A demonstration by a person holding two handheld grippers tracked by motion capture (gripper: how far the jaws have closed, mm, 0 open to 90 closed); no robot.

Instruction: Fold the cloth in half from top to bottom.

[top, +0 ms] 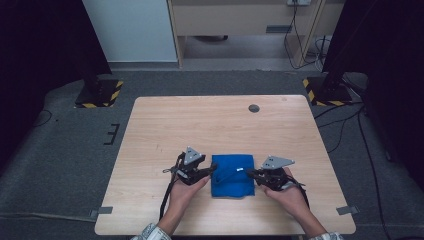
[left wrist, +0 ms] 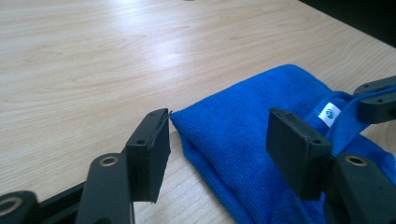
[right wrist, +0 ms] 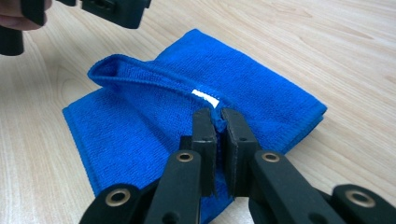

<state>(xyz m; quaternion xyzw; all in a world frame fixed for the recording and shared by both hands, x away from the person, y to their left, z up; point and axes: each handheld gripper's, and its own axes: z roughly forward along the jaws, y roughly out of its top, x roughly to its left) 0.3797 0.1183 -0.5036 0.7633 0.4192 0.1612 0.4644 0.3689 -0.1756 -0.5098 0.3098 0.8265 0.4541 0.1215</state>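
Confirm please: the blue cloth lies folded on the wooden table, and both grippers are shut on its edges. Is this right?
Not quite. Only the right gripper is shut on an edge of the blue cloth. The left gripper is open: in the left gripper view its jaws stand apart over the cloth's corner without pressing on it. The cloth does lie folded on the wooden table.

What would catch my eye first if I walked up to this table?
A bright blue cloth, folded, near the front edge of the pale wooden table. The right gripper is pinched shut on a raised fold by the white label, while the left gripper stands open over the cloth's corner.
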